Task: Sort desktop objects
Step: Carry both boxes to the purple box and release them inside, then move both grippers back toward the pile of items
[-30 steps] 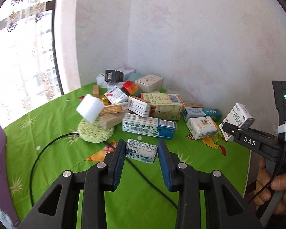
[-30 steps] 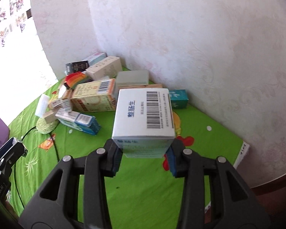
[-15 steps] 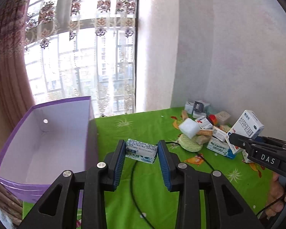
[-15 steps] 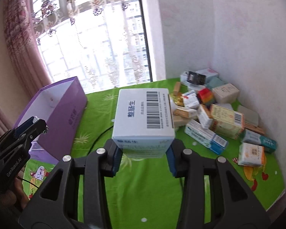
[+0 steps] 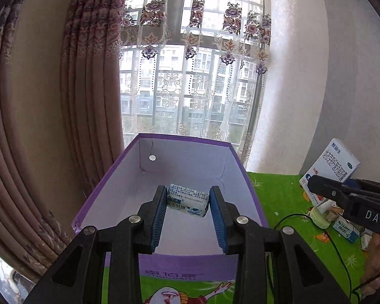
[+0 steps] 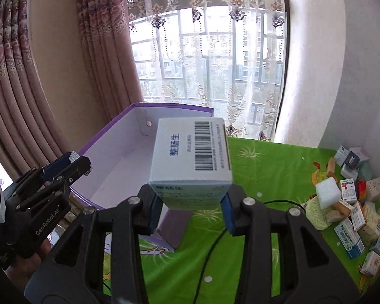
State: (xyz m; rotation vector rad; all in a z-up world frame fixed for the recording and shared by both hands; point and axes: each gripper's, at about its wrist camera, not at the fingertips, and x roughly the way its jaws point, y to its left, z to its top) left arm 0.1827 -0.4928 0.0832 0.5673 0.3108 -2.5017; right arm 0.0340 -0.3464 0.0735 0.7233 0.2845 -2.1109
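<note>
A small blue-and-white medicine box [image 5: 188, 200], its print too fine to read, sits clamped between the blue pads of the left gripper [image 5: 188, 198], held over the open mouth of the purple storage box [image 5: 236, 167] whose white inside shows bare floor on all sides of the held box; the purple front wall carries white characters that are partly hidden by the gripper body. At 3 o'clock in the left wrist view the right gripper [image 6: 191, 202], marked "DAS" on its side, is closed on a larger white carton [image 6: 191, 157] with blue Chinese characters and one barcode on its top face; in the right wrist view this carton hangs at the purple box's near right corner, over the rim and the green tablecloth [image 6: 266, 167]. The left gripper's flank there reads "GenRobot.AI" at 8 o'clock. One black cable [image 6: 210, 248] runs across the cloth toward a pile of small cartons [image 6: 354, 217] at 3 to 4 o'clock against the wall, too many and too overlapped to count surely, with one white foam block [image 6: 328, 193] on a round pale sponge [image 6: 314, 214]. A broad strip of open green cloth lies between the purple box and the pile, and patterned curtains [image 5: 88, 76] and a window stand just behind the box's far edge
</note>
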